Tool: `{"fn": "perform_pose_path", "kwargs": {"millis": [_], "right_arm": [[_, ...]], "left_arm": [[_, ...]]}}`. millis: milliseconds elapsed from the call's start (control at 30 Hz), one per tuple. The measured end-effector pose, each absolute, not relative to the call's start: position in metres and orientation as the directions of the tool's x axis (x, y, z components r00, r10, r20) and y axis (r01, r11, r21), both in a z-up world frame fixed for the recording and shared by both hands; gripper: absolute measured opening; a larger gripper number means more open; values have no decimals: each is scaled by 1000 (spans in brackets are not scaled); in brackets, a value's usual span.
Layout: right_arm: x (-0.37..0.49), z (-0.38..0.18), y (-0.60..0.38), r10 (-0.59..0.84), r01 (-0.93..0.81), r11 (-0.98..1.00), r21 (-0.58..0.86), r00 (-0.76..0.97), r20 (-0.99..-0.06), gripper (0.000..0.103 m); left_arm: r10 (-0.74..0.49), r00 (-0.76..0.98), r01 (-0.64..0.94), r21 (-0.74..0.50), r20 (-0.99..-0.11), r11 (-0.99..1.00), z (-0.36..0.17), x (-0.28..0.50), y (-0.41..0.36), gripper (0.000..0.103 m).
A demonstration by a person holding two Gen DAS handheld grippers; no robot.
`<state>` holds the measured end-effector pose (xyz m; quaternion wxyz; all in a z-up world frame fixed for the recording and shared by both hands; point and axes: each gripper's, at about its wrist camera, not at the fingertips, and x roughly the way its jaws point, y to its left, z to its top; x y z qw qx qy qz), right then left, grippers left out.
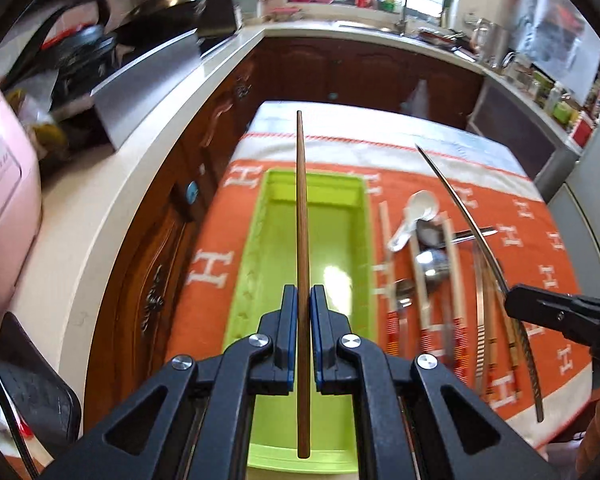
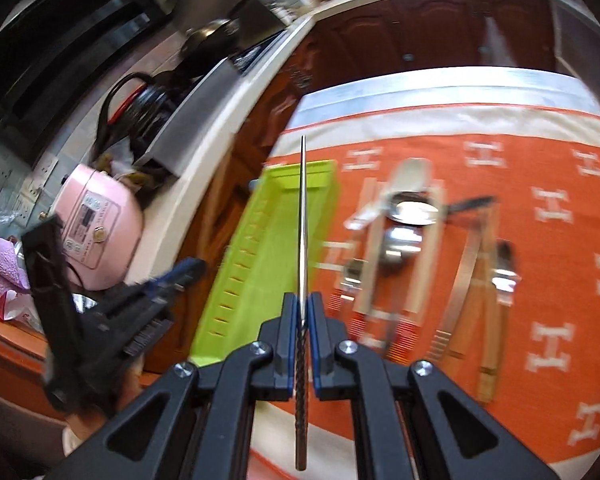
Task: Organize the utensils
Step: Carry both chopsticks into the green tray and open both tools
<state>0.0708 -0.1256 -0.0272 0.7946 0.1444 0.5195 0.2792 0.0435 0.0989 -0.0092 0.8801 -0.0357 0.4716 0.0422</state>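
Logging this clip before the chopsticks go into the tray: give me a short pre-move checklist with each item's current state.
1. Left gripper shut on the wooden chopstick: ok.
2. Right gripper shut on the metal chopstick: ok.
3. Wooden chopstick above the green tray and roughly in line with its length: ok.
4. Metal chopstick over the tray: not ok; in the left wrist view it hangs above the loose utensils on the orange cloth.
5. Tray has free floor to receive them: ok.
6. Grip firmness against slipping: cannot tell.
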Motion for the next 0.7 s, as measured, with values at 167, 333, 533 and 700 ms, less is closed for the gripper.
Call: {"fn": "perform_pose_path", "kwargs": {"millis": [167, 333, 533, 700], "right_arm": [[87, -55, -70, 630, -291, 773, 563, 254, -734, 6], [106, -94, -40, 619, -216, 784, 581, 207, -758, 6], [120, -112, -22, 613, -174, 789, 589, 187, -767, 7], [121, -122, -18, 655, -153, 755, 637, 127, -745, 9]], "left_arm": [[3, 505, -105, -58, -863, 993, -38, 48, 117, 4], [9, 489, -90, -40, -872, 995, -51, 48, 116, 4], [10, 471, -114, -49, -882, 992, -62, 52, 123, 4], [18, 474, -156, -64, -881, 986, -59, 54, 131, 6]]}}
